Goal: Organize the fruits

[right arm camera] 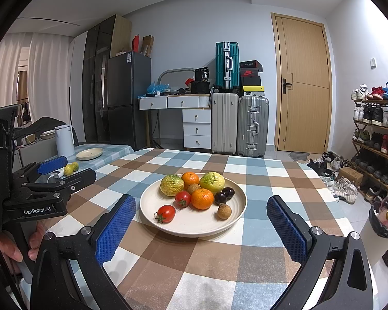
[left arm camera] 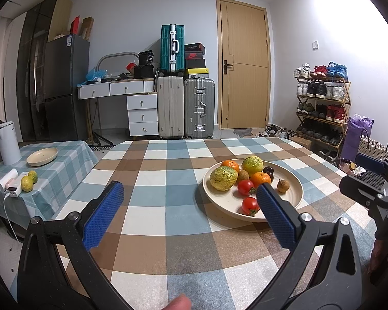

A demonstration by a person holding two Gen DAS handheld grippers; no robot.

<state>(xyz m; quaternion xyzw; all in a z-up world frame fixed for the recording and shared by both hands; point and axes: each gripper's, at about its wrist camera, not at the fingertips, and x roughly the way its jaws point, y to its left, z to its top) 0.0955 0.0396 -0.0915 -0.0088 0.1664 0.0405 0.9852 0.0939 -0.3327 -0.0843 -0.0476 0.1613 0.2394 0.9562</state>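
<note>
Spread wide and empty, the right gripper (right arm camera: 201, 217) and left gripper (left arm camera: 190, 201) hover over a checked tablecloth (right arm camera: 183, 255). Mid-table, a cream plate (right arm camera: 235, 211) holds fruits (right arm camera: 202, 198). Suitcases (right arm camera: 239, 124) and a door (right arm camera: 304, 85) stand behind.

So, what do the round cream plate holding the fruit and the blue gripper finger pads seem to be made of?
The round cream plate looks matte, maybe ceramic or melamine: faint concentric ridges, no glare. The blue finger pads look like rubber, with a knobbly grip texture.
</note>
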